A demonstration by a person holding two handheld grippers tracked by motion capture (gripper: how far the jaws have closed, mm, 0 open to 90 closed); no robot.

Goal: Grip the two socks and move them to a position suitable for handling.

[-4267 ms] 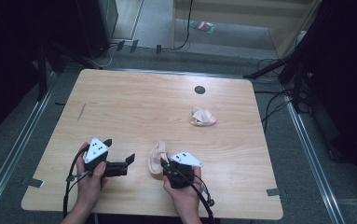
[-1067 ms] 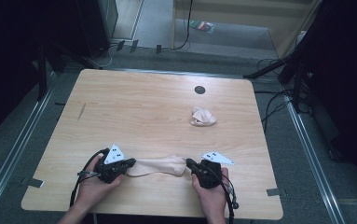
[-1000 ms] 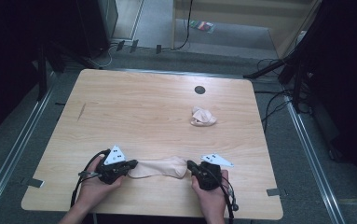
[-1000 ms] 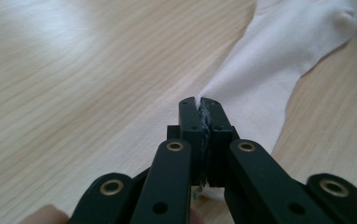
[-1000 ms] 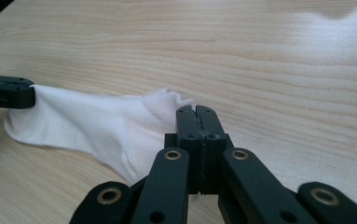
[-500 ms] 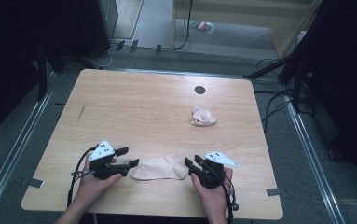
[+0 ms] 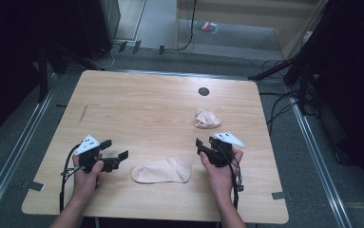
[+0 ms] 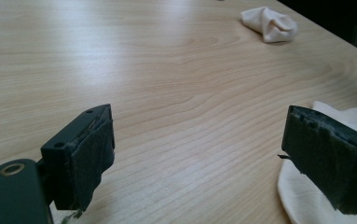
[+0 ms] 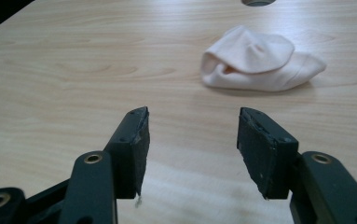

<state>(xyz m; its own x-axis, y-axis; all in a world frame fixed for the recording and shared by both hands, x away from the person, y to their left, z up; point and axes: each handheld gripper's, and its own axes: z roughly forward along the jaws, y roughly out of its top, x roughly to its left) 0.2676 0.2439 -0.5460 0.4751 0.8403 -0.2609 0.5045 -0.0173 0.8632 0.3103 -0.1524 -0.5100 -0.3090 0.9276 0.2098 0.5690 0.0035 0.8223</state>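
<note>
A flat beige sock (image 7: 163,171) lies on the wooden table (image 7: 141,109) near the front edge, between my two grippers. My left gripper (image 7: 115,151) stands open just left of it, with the sock's edge (image 8: 302,205) beside its right jaw and nothing between the jaws. To the sock's right, my right gripper (image 7: 201,147) is open and empty. A second sock (image 7: 206,118), crumpled, lies farther back on the right. The right gripper (image 9: 192,144) faces this crumpled sock (image 9: 260,60). In the left gripper view (image 8: 199,154) the crumpled sock (image 8: 269,23) is far off.
A round dark cable hole (image 7: 203,91) sits in the table behind the crumpled sock, and it also appears as the cable hole (image 9: 260,2) at the top of the right gripper view. Dark stands and cables (image 7: 284,104) crowd the floor at the right.
A second ago both grippers held the sock stretched between them. It now lies flat on the table, and both grippers have let go, opened and drawn apart.
</note>
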